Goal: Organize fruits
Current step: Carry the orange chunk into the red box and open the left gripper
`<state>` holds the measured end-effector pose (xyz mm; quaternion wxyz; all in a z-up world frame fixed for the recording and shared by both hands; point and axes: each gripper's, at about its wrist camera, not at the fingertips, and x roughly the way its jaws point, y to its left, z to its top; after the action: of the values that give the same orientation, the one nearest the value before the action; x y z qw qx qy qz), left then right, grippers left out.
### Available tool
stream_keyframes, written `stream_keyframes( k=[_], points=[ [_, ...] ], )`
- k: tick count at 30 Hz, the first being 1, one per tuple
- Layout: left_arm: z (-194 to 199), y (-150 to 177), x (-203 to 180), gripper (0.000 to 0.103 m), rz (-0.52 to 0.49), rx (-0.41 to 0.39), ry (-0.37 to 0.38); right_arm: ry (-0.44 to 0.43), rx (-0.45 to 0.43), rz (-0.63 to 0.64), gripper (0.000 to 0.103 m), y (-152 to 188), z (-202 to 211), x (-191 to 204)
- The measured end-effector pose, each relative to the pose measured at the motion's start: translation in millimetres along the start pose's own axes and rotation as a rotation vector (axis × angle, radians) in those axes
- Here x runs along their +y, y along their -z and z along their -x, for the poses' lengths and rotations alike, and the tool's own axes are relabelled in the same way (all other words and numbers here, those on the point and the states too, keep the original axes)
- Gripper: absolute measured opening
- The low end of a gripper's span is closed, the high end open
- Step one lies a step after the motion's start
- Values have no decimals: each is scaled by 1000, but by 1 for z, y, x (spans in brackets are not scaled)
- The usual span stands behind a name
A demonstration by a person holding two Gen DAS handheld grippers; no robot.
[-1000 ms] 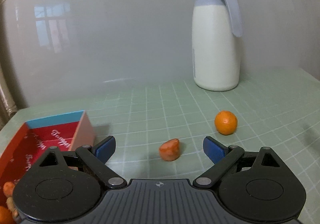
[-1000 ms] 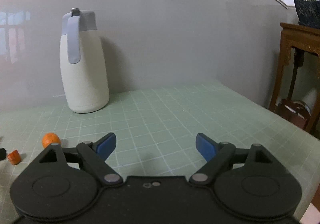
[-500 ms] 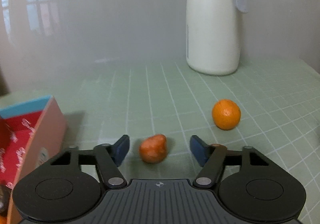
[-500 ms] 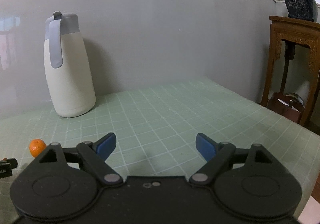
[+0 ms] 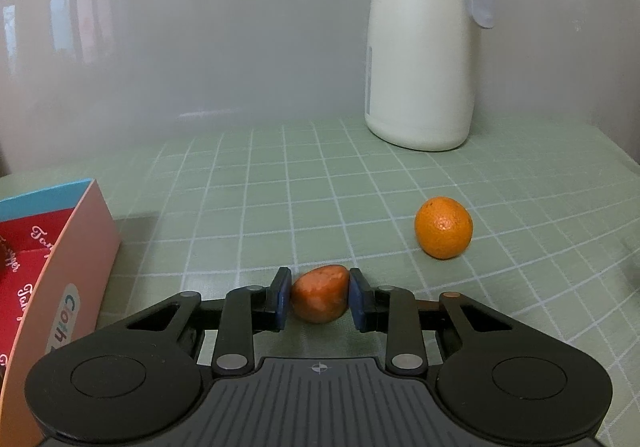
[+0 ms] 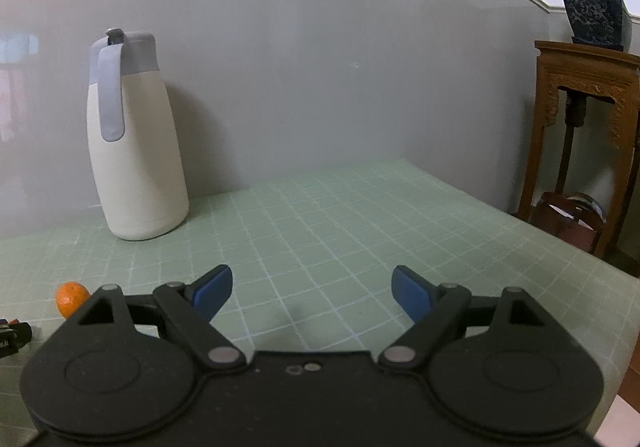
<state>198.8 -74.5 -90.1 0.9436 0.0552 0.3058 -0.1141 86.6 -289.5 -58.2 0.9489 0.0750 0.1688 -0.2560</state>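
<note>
Green mat (image 5: 360, 183): matte, ruled in a pale square grid, covering the tabletop up to a smooth grey wall.

Jug (image 5: 420, 47): landmark. Tall, cream-white, smooth and tapered, with a grey lid and a flat grey strap handle. Upright at the back of the mat against the wall.

Orange (image 5: 443, 227): round, with bright dimpled peel. Lies on the mat in front of the jug, nearer the camera, and apart from everything else.

Small fruit (image 5: 320, 299): dull orange-red and lumpy, egg-like in shape, with pale patches on the skin. Sits on the mat well in front of the jug, to its left.

Box (image 5: 68, 267): cardboard, open-topped, pink outside, blue rim, red printed lining with white script. Stands far to the left of the jug at the near edge.

Left gripper (image 5: 319, 301): black linkage arms, blue pads. Angled down toward the mat. The jaws have just been closing, and both pads now press the sides of the small fruit.

Right gripper (image 6: 310, 291): same build. Tilted slightly down over bare mat to the right of the jug, fingers spread wide with nothing between them.
</note>
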Motion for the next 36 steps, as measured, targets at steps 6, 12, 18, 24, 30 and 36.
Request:
stream_keyframes(
  k=[6, 12, 18, 24, 30, 36],
  points=[
    [16, -3, 7, 30, 9, -41, -4, -23, 1, 5, 87, -1, 1, 5],
    [48, -7, 29, 30, 28, -112, -45, -55, -3, 23, 87, -1, 4, 18],
    [82, -8, 69, 30, 67, -167, -116, -97, -6, 58, 87, 1, 9, 38],
    [106, 0, 111, 30, 112, -186, -192, -137, -9, 91, 87, 4, 15, 60],
    [113, 15, 150, 30, 160, -166, -259, -178, -6, 127, 87, 7, 18, 84],
    [109, 32, 182, 30, 204, -119, -318, -219, -3, 163, 87, 12, 24, 108]
  ],
)
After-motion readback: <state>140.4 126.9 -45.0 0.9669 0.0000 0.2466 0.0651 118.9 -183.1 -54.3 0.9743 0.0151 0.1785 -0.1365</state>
